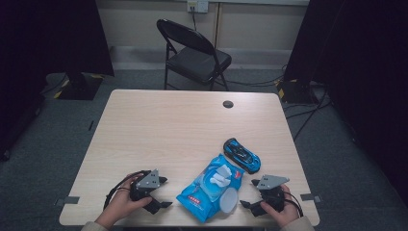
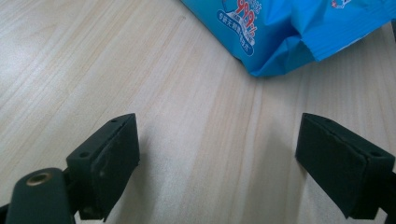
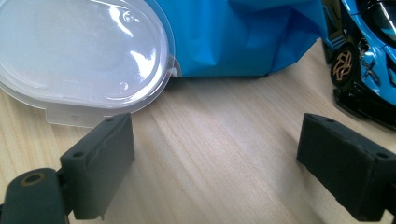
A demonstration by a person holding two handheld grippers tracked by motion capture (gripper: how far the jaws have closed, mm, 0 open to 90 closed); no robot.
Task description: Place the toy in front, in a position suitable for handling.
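A blue pack of wet wipes (image 1: 210, 186) lies near the table's front edge, its clear lid (image 1: 229, 199) flipped open and a white wipe (image 1: 220, 176) sticking out. A blue toy car (image 1: 242, 155) rests just behind it to the right. My left gripper (image 1: 162, 192) sits open on the table left of the pack, whose corner (image 2: 280, 32) lies ahead of the jaws. My right gripper (image 1: 249, 193) sits open right of the pack, with the lid (image 3: 84, 56), blue wrapper (image 3: 243, 37) and car (image 3: 364, 60) ahead of it. Nothing lies between either pair of jaws.
The wooden table (image 1: 173, 130) has a round cable hole (image 1: 228, 104) near its far edge. A black folding chair (image 1: 192, 53) stands beyond the table. Dark curtains and stands flank the room at both sides.
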